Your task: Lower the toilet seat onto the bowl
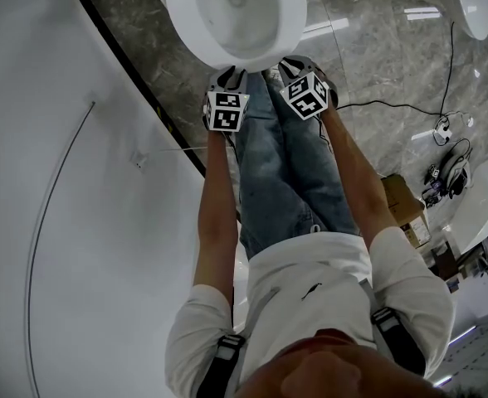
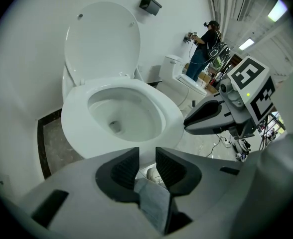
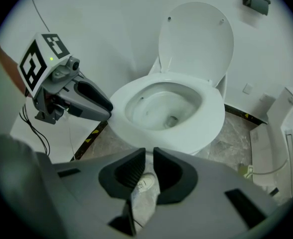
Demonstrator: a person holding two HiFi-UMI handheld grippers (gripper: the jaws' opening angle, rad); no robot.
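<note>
**A:** Claws first, quick.

**B:** L claw [image 2: 147,158] is released: jaws a bit apart, nothing btwn them, only jeans [image 2: 154,205] & a shoe [image 2: 152,174] below. R claw [image 3: 149,158] is the same, narrow gap, empty. Both hang side by side at the near edge of the toilet, touching nothing.

**A:** And the seat?

**B:** The toilet seat [image 3: 214,121] looks flat on the bowl [image 3: 161,108] already, a ring all round the rim, as far as I can tell. The piece upright on the far side, vs. the wall [image 3: 111,24], is the lid [image 3: 196,41]: a solid oval, no hole.

**A:** So which step?

**B:** My read is that the lowering is done & the claws are clear of it. The next move prob. calls for no more than checking that the ring sits flush. If it's the lid that's wanted down, a claw must reach to its far top edge & tip it fwd gently, no slam.

**A:** Count?

**B:** 2 claws, 1 seat, 1 lid, 1 bowl. Also 1 second toilet [image 3: 286,128] to the right, 1 person [image 2: 205,44] far right, 1 black box [image 3: 256,1] on the wall above the lid.
</note>
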